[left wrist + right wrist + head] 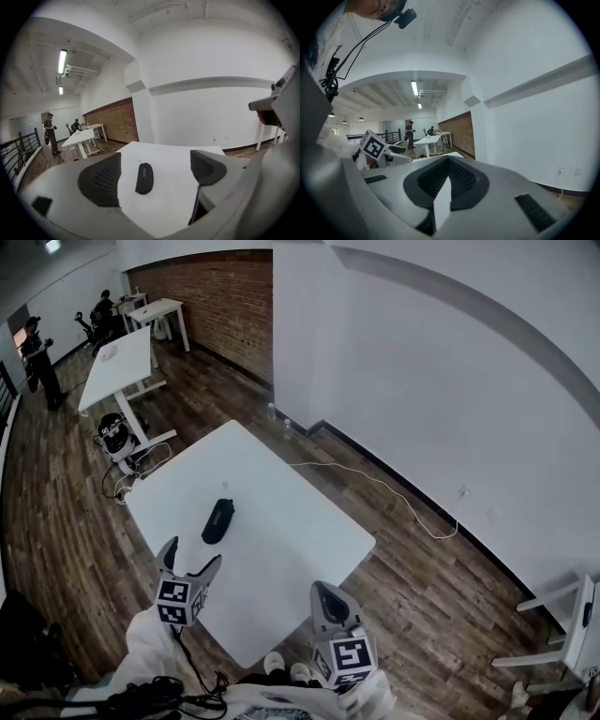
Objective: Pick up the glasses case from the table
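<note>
The black glasses case [217, 520] lies flat on the white table [291, 549], towards its left side. My left gripper [192, 554] hovers just short of it over the table's near left edge, jaws open and empty. In the left gripper view the case [144, 178] lies ahead between the two dark pads [105, 180], apart from both. My right gripper [328, 594] is at the table's near edge, well right of the case. Its jaws [447, 180] are shut with nothing in them. The left gripper's marker cube [374, 146] shows at the left of the right gripper view.
A white cable [394, 493] runs along the wooden floor by the white wall. More white tables [117, 367] and people [37, 357] are at the far back left near a brick wall [220, 296]. A white stand [572, 624] is at the right edge.
</note>
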